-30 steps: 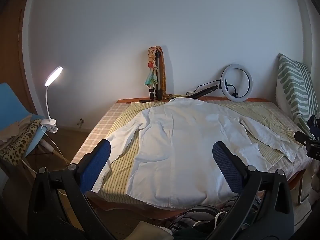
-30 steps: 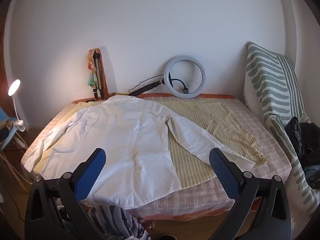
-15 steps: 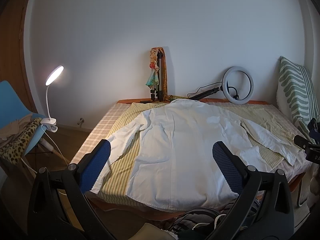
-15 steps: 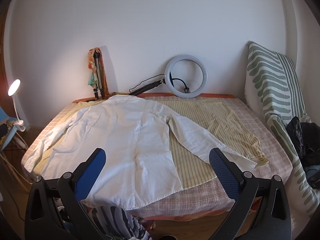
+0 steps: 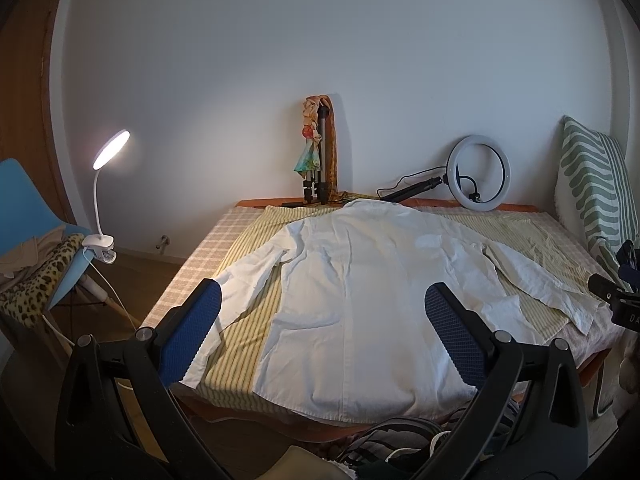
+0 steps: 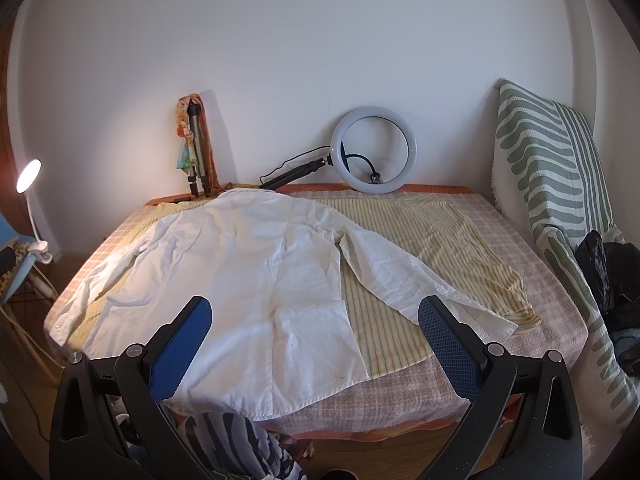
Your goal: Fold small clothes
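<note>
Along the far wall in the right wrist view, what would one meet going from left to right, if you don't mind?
Lit desk lamp → folded tripod → ring light → green striped cushion.

Left tongs: black plastic arms w/ triangular cut-outs, silver screws at pivots, blue cross-hatched pads at 7 and 5 o'clock. Right tongs: same build, blue pads, silver screws.

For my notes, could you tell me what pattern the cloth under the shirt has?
The cloth has thin yellow and white stripes, clearest in the right wrist view.
</note>
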Available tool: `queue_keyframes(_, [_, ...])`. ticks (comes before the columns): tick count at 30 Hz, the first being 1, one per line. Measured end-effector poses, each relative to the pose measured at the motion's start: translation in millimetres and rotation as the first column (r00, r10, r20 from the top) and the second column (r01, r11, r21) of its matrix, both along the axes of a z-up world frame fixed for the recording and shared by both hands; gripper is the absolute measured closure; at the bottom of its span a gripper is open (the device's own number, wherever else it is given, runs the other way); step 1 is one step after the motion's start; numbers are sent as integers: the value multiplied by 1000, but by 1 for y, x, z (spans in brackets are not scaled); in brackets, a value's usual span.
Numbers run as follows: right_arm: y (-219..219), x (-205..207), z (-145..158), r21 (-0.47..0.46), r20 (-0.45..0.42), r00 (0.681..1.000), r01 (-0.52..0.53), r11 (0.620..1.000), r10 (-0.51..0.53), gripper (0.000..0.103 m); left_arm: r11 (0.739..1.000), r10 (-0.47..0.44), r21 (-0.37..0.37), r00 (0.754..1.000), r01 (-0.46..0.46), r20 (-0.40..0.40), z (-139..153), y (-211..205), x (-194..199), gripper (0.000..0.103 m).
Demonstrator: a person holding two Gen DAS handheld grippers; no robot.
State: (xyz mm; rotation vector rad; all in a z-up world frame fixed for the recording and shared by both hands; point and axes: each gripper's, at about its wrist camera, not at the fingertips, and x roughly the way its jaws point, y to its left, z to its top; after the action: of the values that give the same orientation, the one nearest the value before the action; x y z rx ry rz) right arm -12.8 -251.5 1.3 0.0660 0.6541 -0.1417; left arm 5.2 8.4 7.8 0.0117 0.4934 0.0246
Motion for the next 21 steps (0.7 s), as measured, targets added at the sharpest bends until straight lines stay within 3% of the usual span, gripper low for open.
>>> queue_keyframes(21, [2,2,-1,-6,3,1000,-4,1000,4,0,1000,4,-2,1000,-4,4,-1,5,-1,0])
